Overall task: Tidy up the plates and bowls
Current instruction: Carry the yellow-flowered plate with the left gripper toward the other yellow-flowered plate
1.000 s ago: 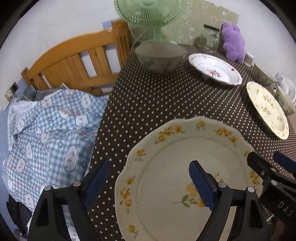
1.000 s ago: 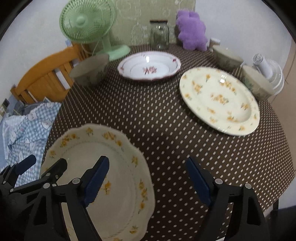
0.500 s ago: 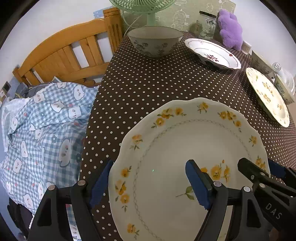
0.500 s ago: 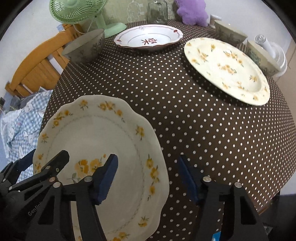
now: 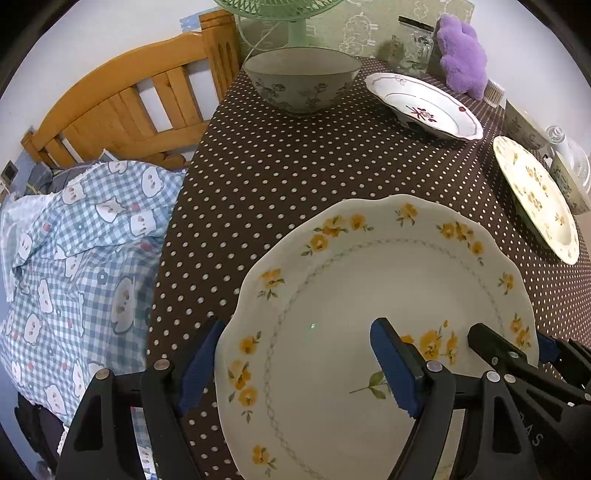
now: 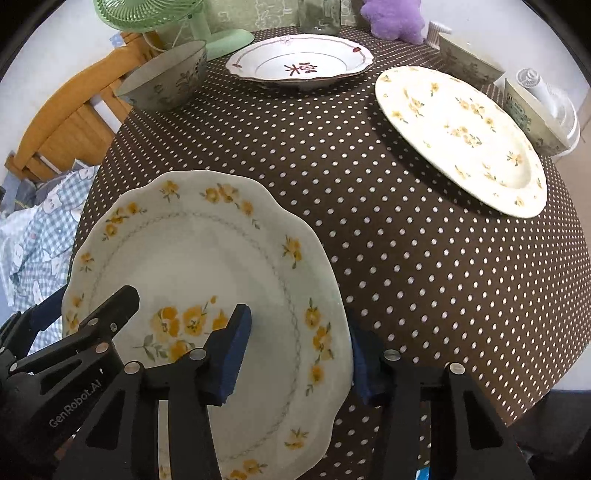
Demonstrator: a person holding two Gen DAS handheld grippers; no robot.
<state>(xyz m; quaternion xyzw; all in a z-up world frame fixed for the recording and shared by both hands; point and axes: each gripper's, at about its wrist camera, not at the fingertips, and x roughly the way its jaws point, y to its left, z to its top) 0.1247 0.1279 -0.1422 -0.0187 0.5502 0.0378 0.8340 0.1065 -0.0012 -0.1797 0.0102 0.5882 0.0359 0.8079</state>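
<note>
A scalloped white plate with yellow flowers (image 5: pixel 369 302) (image 6: pixel 207 258) lies at the near left of the dotted table. My left gripper (image 5: pixel 295 365) is open and straddles its left rim, one finger over the plate, one under the edge. My right gripper (image 6: pixel 299 350) is open and straddles its right rim the same way. A second yellow-flowered plate (image 6: pixel 461 136) (image 5: pixel 535 199) lies at the right. A white deep plate with a red motif (image 6: pixel 299 66) (image 5: pixel 424 107) and a grey floral bowl (image 6: pixel 166 81) (image 5: pixel 301 81) stand at the back.
Two more floral bowls (image 6: pixel 469 64) (image 6: pixel 532 114) stand at the far right beside a clear lidded container. A green fan (image 6: pixel 184 22), a glass jar (image 5: pixel 412 48) and a purple plush (image 5: pixel 461 59) line the back edge. A wooden bed frame (image 5: pixel 122 107) and checked bedding (image 5: pixel 74 266) lie left.
Both grippers have moved forward and lower onto the near plate. Their fingers now reach around its left and right rims. The plate itself has stayed on the table.
</note>
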